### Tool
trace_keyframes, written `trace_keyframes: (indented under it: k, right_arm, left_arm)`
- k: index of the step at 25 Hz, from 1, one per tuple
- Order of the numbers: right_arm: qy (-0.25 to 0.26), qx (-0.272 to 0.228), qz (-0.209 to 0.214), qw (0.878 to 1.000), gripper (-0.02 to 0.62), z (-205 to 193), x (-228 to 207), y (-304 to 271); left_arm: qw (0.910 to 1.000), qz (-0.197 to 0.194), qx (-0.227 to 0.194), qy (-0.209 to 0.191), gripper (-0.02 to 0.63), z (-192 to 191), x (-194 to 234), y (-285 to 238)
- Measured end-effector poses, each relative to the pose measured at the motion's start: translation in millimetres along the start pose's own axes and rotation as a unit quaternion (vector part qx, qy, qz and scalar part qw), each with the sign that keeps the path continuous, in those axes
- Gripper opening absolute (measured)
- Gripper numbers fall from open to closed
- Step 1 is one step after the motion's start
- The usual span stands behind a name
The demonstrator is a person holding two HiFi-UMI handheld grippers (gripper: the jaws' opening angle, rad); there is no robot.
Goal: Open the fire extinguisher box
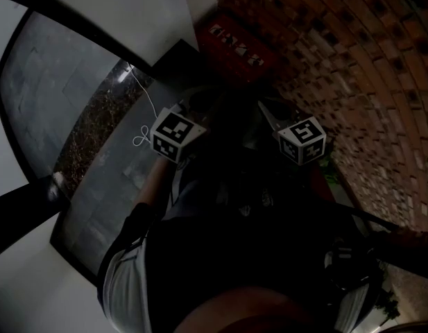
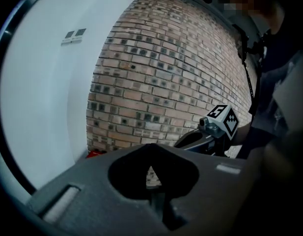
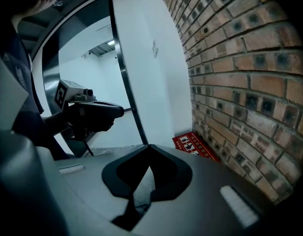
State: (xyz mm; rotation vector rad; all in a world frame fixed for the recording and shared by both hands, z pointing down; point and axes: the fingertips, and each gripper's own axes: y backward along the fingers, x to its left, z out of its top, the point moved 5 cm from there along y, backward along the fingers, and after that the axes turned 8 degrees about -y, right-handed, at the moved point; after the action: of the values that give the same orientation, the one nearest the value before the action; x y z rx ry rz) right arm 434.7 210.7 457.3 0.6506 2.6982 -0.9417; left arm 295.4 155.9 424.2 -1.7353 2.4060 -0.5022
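Note:
The red fire extinguisher box [image 1: 234, 45] lies low on the floor against the brick wall [image 1: 352, 82], ahead of both grippers. In the right gripper view the box [image 3: 195, 145] shows beyond the jaws, at the foot of the wall by the white corner. My right gripper [image 3: 150, 146] is shut with nothing in it and is apart from the box. My left gripper [image 2: 150, 145] is also shut and empty, aimed at the brick wall [image 2: 161, 82]; only a red sliver of the box [image 2: 94, 154] shows there. Both marker cubes [image 1: 175, 134] [image 1: 303, 139] hang side by side in front of the person's body.
A white wall [image 3: 151, 68] meets the brick at the corner behind the box. A dark-framed glass panel [image 1: 75, 116] runs along the left, with a thin white cord [image 1: 141, 127] on the floor beside it. The scene is dim.

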Motion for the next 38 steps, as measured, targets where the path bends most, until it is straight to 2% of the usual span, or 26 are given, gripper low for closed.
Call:
trace_keyframes:
  k: [4, 9, 17, 19, 22, 27, 31, 33, 36, 38]
  right_arm:
    - [0.027, 0.011, -0.013, 0.999, 0.002, 15, 9, -19]
    - [0.05, 0.052, -0.005, 0.997, 0.002, 15, 17, -45]
    - [0.083, 0.101, -0.001, 0.991, 0.003, 5, 37, -62]
    - [0.106, 0.116, 0.005, 0.988, 0.003, 4, 39, -67]
    - [0.133, 0.123, 0.016, 0.983, 0.003, 4, 43, -72]
    - [0.113, 0.12, 0.022, 0.986, 0.003, 4, 34, -76]
    - [0.123, 0.133, 0.013, 0.983, 0.005, 6, 25, -82]
    - [0.132, 0.15, 0.006, 0.98, 0.005, -2, 16, -89]
    - [0.156, 0.198, -0.009, 0.968, 0.006, -27, 0, -96]
    - [0.153, 0.22, -0.012, 0.963, 0.006, -42, -5, -97]
  left_arm:
    - [1.0, -0.003, -0.004, 0.006, 0.0, -3, 22, 7]
    - [0.9998, 0.004, -0.011, 0.014, 0.0, -7, 49, 21]
    - [0.9978, 0.015, -0.042, 0.05, 0.0, -18, 70, 37]
    - [0.9971, 0.017, -0.045, 0.059, 0.0, -20, 73, 37]
    - [0.9967, 0.02, -0.043, 0.066, 0.0, -22, 73, 37]
    - [0.9979, 0.024, -0.029, 0.053, 0.0, -22, 71, 35]
    - [0.9979, 0.019, -0.008, 0.061, 0.0, -27, 74, 31]
    - [0.9979, 0.015, 0.004, 0.063, 0.0, -31, 76, 24]
    - [0.9977, 0.006, 0.014, 0.065, 0.0, -32, 76, 10]
    - [0.9976, -0.002, 0.019, 0.066, 0.0, -31, 75, 2]
